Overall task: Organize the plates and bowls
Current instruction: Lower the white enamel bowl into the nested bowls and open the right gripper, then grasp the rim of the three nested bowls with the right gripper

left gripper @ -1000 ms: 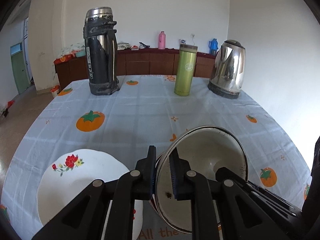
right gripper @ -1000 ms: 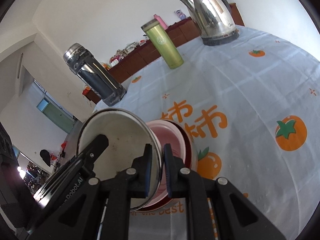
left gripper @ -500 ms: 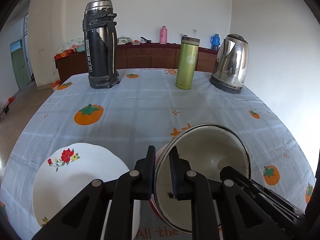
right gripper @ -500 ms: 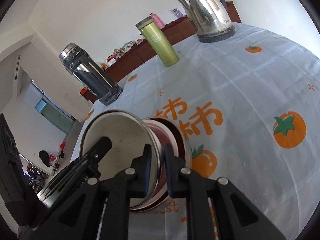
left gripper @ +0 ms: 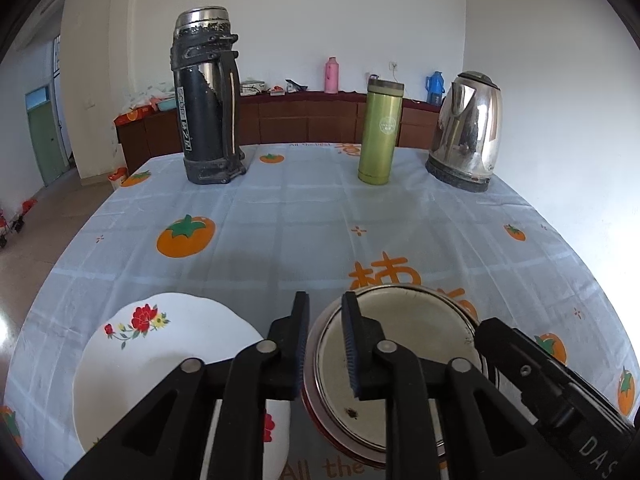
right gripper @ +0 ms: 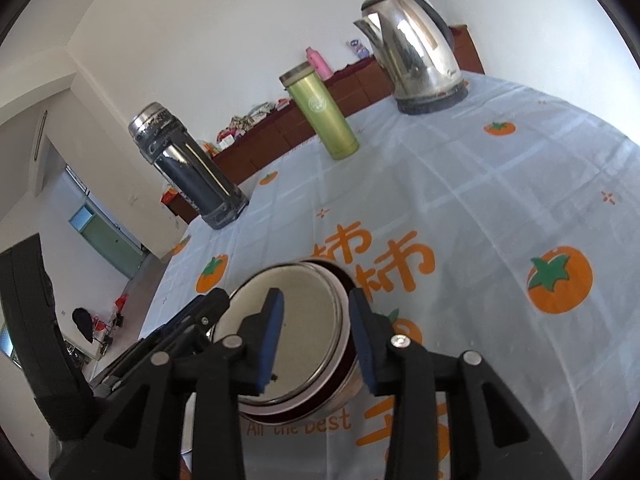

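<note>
A steel bowl (left gripper: 404, 364) sits nested inside a red bowl (left gripper: 320, 420) on the tablecloth; it also shows in the right wrist view (right gripper: 296, 324) inside the red bowl (right gripper: 320, 404). My left gripper (left gripper: 325, 344) is open, its fingers straddling the steel bowl's left rim. My right gripper (right gripper: 316, 340) is open wide, its fingers straddling the bowls' right rim. A white plate (left gripper: 168, 364) with red flowers lies left of the bowls, partly hidden by my left gripper.
A black thermos (left gripper: 206, 100), a green flask (left gripper: 380, 132) and a steel kettle (left gripper: 466, 132) stand at the far side of the table. The tablecloth (left gripper: 304, 224) has orange persimmon prints. A wall is close on the right.
The tilted steel bowl has come down level into the red bowl. Both grippers have opened and let go of its rim.
</note>
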`<move>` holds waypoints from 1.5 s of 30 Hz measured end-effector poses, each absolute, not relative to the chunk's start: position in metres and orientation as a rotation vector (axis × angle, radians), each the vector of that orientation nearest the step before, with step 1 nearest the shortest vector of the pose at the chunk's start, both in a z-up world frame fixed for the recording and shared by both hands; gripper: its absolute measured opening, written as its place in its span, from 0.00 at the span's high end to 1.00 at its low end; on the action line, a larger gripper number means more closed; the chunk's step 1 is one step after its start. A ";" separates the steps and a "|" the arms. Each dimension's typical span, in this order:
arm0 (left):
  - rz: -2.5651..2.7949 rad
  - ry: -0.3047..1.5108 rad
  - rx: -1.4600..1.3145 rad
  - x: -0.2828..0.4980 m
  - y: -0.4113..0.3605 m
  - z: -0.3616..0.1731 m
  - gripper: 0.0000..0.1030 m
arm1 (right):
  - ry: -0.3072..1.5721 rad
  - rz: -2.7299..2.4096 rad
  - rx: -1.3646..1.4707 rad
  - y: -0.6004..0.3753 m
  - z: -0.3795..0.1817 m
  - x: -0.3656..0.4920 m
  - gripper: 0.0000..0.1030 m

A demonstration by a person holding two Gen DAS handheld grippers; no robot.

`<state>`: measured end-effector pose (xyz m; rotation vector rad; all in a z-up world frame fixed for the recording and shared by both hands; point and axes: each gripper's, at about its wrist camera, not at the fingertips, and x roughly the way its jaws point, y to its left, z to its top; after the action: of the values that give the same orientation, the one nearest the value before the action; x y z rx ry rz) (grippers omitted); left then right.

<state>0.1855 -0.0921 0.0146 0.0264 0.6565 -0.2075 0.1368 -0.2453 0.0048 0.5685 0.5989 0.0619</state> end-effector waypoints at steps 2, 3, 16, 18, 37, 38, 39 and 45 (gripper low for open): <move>-0.198 0.651 0.011 0.185 -0.089 0.016 0.68 | 0.585 0.054 0.558 -0.245 0.006 0.135 0.60; -0.194 0.649 0.004 0.186 -0.087 0.016 0.62 | 0.578 0.051 0.557 -0.245 0.006 0.134 0.56; -0.163 0.619 -0.009 0.184 -0.083 0.018 0.39 | 0.548 0.007 0.546 -0.252 0.003 0.131 0.33; -0.158 0.616 -0.007 0.184 -0.082 0.018 0.39 | 0.539 -0.001 0.541 -0.252 0.004 0.129 0.33; -0.148 0.603 0.003 0.183 -0.080 0.019 0.38 | 0.509 -0.032 0.478 -0.255 0.007 0.124 0.21; -0.148 0.605 -0.001 0.183 -0.079 0.018 0.38 | 0.514 -0.034 0.479 -0.257 0.007 0.124 0.21; -0.151 0.609 -0.008 0.184 -0.078 0.018 0.38 | 0.515 -0.034 0.482 -0.258 0.006 0.125 0.21; -0.156 0.617 -0.015 0.186 -0.077 0.018 0.38 | 0.527 -0.032 0.482 -0.260 0.004 0.127 0.21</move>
<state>0.1858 -0.0774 0.0179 -0.0147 0.6173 -0.1560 0.1270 -0.2601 0.0039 0.4816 0.5272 -0.0324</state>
